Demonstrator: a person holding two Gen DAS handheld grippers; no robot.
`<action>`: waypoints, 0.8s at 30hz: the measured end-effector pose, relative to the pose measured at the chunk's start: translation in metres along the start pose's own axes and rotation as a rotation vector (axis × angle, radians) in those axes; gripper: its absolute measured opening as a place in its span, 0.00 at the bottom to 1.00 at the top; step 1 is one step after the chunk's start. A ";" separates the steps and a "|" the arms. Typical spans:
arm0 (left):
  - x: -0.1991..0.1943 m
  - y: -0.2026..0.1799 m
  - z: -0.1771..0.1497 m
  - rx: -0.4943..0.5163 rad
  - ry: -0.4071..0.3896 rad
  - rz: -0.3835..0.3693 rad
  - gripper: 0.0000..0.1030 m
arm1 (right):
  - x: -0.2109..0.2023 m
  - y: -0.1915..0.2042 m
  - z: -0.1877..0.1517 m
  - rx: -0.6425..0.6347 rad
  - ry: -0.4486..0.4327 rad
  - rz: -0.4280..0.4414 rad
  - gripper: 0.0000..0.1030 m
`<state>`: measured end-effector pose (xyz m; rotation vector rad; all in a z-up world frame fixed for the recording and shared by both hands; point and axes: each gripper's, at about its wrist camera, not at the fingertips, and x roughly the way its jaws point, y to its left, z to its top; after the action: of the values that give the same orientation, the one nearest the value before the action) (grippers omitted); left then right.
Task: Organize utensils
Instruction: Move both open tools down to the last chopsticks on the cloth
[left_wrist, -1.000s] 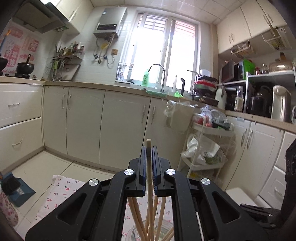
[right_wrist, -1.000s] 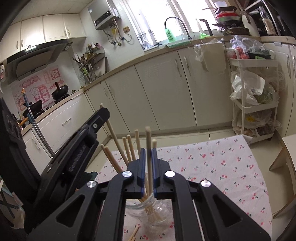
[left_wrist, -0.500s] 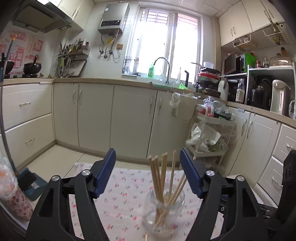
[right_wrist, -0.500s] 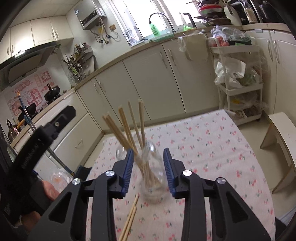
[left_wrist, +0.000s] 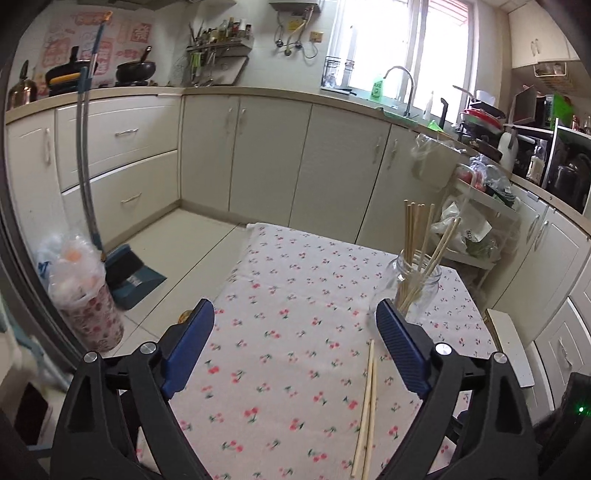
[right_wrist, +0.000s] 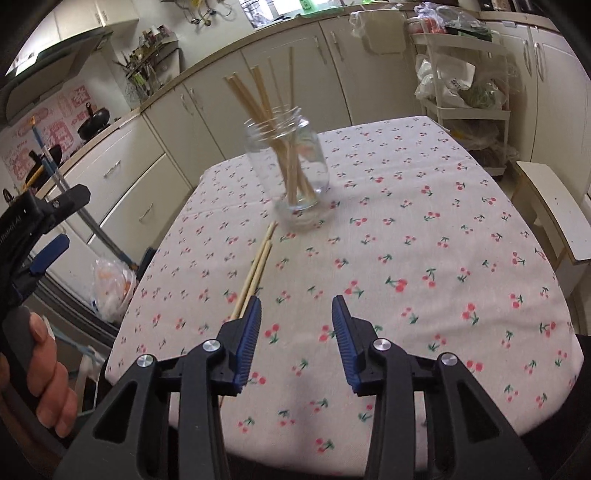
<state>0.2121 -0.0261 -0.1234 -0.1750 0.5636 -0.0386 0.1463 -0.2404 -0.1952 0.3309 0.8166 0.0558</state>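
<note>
A clear glass jar (right_wrist: 291, 166) stands on the cherry-print tablecloth (right_wrist: 424, 258) and holds several wooden chopsticks (right_wrist: 266, 107). It also shows in the left wrist view (left_wrist: 415, 284), right of my left gripper. Two loose chopsticks (right_wrist: 255, 269) lie side by side on the cloth in front of the jar; they also show in the left wrist view (left_wrist: 365, 410). My left gripper (left_wrist: 295, 328) is wide open and empty above the table. My right gripper (right_wrist: 295, 314) is open and empty, its left finger just over the near ends of the loose chopsticks.
A white stool (right_wrist: 550, 218) stands right of the table. A storage trolley (right_wrist: 465, 74) with bags stands by the cabinets. A broom, dustpan (left_wrist: 129, 273) and a bagged bin (left_wrist: 85, 295) are on the floor to the left.
Both grippers were shut on a chopstick over the jar one second ago. They opened, the chopsticks now stand in the jar, and both grippers have pulled back and lowered toward the table.
</note>
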 end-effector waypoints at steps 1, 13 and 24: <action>-0.007 0.003 0.000 -0.005 -0.003 0.006 0.84 | -0.002 0.005 -0.002 -0.010 0.000 -0.001 0.39; -0.037 0.016 -0.001 0.003 0.019 0.014 0.91 | 0.021 0.038 -0.006 -0.091 0.036 -0.035 0.41; -0.016 0.026 -0.008 0.001 0.084 0.029 0.92 | 0.074 0.056 -0.003 -0.196 0.107 -0.141 0.41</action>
<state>0.1940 -0.0001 -0.1268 -0.1651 0.6498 -0.0181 0.1997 -0.1738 -0.2323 0.0856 0.9311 0.0215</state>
